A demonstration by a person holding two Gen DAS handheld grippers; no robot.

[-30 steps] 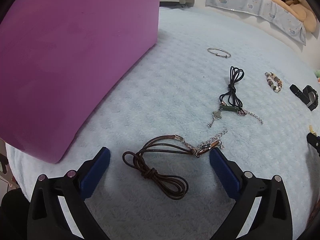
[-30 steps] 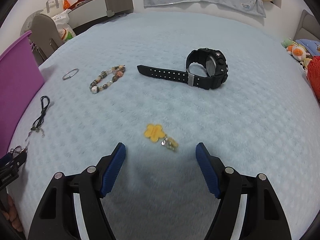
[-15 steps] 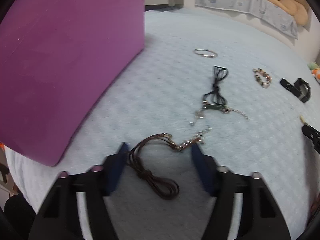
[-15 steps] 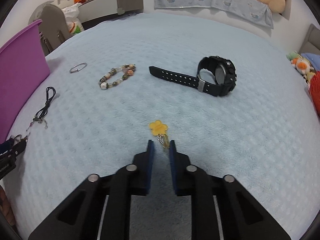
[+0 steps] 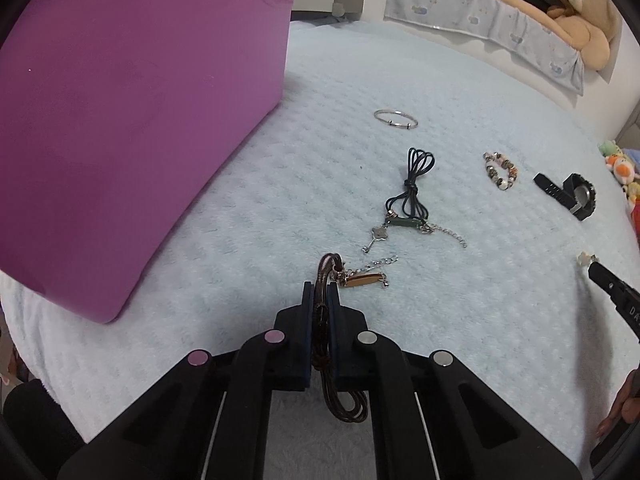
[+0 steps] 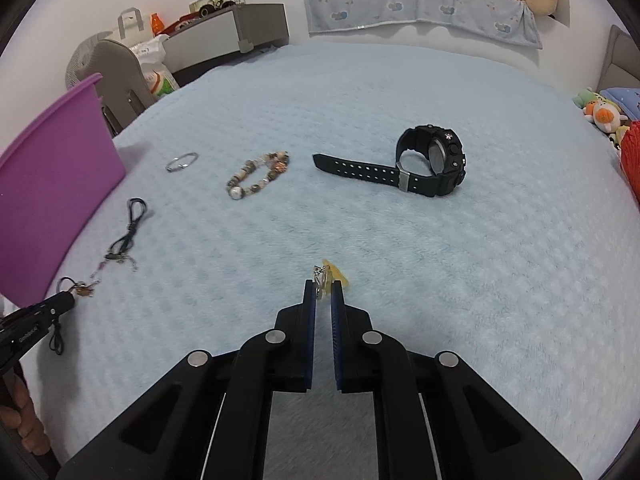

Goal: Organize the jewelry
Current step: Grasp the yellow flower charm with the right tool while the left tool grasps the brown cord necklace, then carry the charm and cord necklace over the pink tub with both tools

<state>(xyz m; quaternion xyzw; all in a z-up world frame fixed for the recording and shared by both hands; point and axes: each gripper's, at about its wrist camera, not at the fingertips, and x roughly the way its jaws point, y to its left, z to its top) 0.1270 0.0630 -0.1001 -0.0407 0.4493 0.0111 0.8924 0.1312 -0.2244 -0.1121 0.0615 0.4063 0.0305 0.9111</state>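
My left gripper [image 5: 320, 292] has its jaws closing tight on the brown cord bracelet [image 5: 330, 265]. The cord runs between the pads, its loops hang out behind them, and its clasp and chain trail on the blanket in front. The right gripper [image 6: 323, 288] is shut on the yellow flower charm [image 6: 335, 275], pinched by its metal clip at the fingertips. On the light blue blanket [image 6: 400, 260] lie a black watch [image 6: 432, 160], a bead bracelet [image 6: 258, 180], a silver bangle [image 6: 182, 161] and a black cord necklace [image 6: 128, 232]. A purple box [image 5: 120, 120] stands at the left.
Soft toys [image 6: 600, 112] sit at the bed's right edge, and a big plush bear [image 5: 560, 20] lies on the padded headboard. A grey cabinet [image 6: 224, 36] and a chair stand beyond the far left corner. A person's fingers [image 5: 624, 404] show at the right edge.
Both pairs of jaws went from wide open to shut: the left on the brown cord, the right on the flower charm's clip. The right gripper has risen a little with the charm.
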